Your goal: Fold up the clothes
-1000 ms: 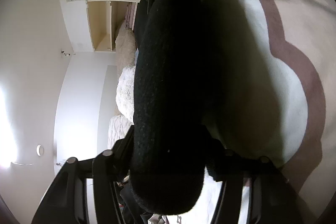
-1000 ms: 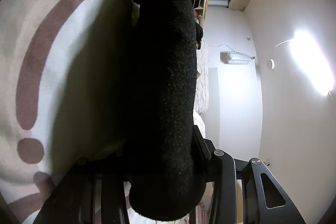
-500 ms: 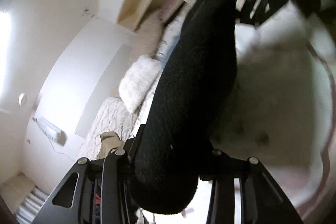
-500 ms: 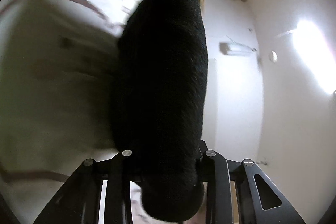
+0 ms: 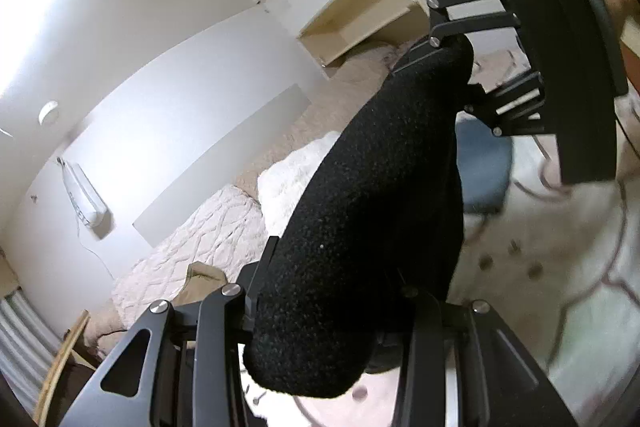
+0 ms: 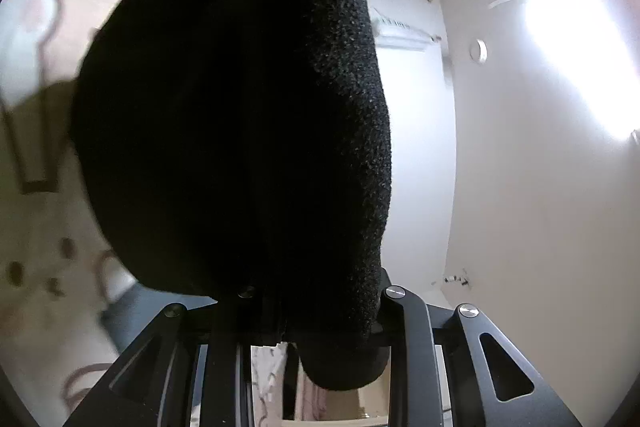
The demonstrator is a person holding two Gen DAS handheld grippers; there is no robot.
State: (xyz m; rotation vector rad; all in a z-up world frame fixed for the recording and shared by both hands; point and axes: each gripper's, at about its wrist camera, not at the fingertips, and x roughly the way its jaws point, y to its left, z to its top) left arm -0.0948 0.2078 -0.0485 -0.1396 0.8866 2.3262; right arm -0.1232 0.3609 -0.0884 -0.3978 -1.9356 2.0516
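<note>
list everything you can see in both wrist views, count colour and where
black garment: one, black, stretched between both grippers, fills mid-frame
patterned blanket: one, cream with mauve outlines, under the garment
blue cushion: one, blue-grey, on the blanket behind the garment
fluffy pillow: one, white, by the wall
quilted pillow: one, pale pink, beside the fluffy one
left gripper: black, clamped on the garment
right gripper: black, clamped on the garment

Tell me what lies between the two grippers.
A black garment stretches from the left gripper to the right gripper; the left wrist view shows it.
</note>
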